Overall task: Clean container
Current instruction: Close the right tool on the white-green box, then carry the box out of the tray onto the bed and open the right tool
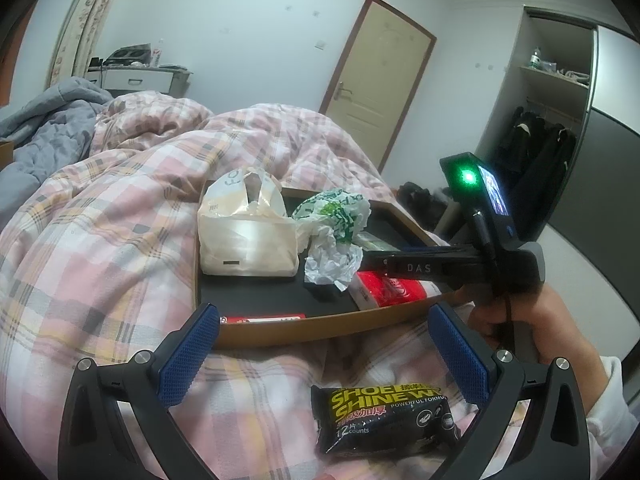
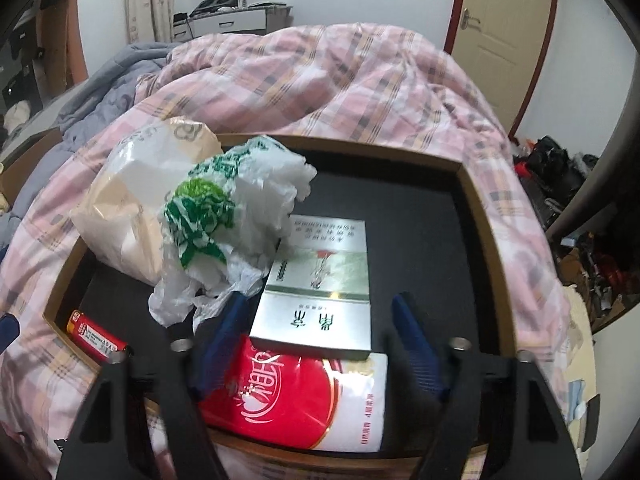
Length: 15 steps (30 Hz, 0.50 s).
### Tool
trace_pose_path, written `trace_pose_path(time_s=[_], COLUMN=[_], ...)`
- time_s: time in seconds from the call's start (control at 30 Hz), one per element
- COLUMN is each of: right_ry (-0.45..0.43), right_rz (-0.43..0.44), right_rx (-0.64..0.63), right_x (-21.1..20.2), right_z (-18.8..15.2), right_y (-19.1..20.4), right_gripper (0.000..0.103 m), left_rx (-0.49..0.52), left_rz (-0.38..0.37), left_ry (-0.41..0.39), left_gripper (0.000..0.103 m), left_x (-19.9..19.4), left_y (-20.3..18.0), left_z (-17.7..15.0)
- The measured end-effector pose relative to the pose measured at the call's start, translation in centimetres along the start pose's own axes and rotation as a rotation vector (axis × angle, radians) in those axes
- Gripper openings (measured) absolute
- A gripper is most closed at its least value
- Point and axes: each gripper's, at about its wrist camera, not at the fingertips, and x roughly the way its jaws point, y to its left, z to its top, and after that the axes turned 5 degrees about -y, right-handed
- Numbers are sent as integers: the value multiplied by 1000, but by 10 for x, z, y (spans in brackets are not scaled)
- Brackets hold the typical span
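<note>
The container, a shallow brown-rimmed tray with a black floor, sat on the pink plaid quilt of the bed. It held a cream plastic bag, a crumpled green-and-white bag, a red lighter, a red tissue pack and a silver-green cigarette box lying partly on that pack.

The right tool stood with its jaws apart either side of the box's near end, pads not touching it. The left tool hung wide apart and empty over the quilt, short of the tray, above a shoe-wipes packet.

We judged the box was the next item out. Best to grip its long sides squarely and lift straight, clear of the loose bag film beside it.
</note>
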Motion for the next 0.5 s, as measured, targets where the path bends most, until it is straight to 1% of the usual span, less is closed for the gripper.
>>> trace_pose_path(time_s=[0.1, 0.23, 0.37, 0.5], right_ry=[-14, -67, -126, -188], right_rz=[12, 26, 52, 111], right_rx=[23, 52, 83, 91], right_x=[-4, -20, -49, -89], right_z=[-2, -9, -24, -41], right_y=[-3, -10, -24, -33], right_gripper=[54, 53, 53, 53], left_rx=[-2, -2, -2, -4], left_rz=[0, 0, 0, 1], left_ry=[1, 1, 3, 3], left_gripper=[103, 103, 103, 103], left_x=[0, 1, 1, 1], left_y=[0, 1, 1, 0], left_z=[0, 0, -1, -1])
